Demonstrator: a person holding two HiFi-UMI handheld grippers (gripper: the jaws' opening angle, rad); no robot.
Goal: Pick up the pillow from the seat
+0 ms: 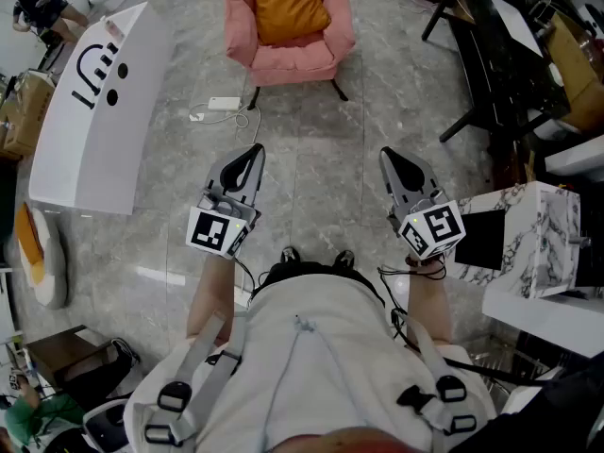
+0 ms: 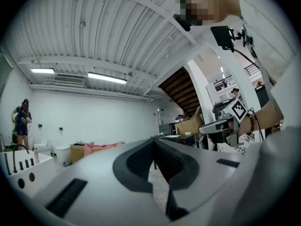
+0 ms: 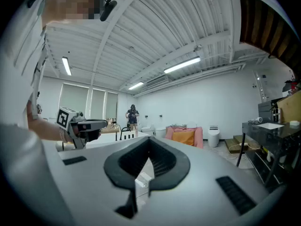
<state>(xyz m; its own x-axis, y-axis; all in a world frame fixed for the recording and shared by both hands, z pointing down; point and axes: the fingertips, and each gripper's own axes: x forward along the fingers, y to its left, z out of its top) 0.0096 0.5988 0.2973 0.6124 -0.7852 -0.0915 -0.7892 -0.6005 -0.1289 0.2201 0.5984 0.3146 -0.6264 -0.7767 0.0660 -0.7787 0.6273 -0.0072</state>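
While my jaws are pressed together on nothing, left gripper [image 1: 252, 155] and right gripper [image 1: 393, 161] both level, the orange pillow [image 1: 286, 3] leans well ahead on the pink armchair [image 1: 293, 61]. It looks soft and light; I'd pinch an upper corner.

A white tub [image 1: 94, 121] with black fittings lies on the grey stone floor [image 1: 311, 159]. Just right of the tub, a white power strip [image 1: 224, 104] and its cable rest on the floor. Beyond the tub's far end stands a person [image 1: 38, 9] in dark clothes, and left of the tub sits a cardboard box [image 1: 21, 111]. Well right of the tub is a black desk [image 1: 500, 55] carrying papers, and nearer than it a marble-patterned block [image 1: 538, 239]. Far right of the tub, by the wall, stands what looks like a white toilet [image 3: 214, 136]. Strip lights [image 2: 108, 77] run under the ribbed ceiling [image 2: 94, 32] above the tub.
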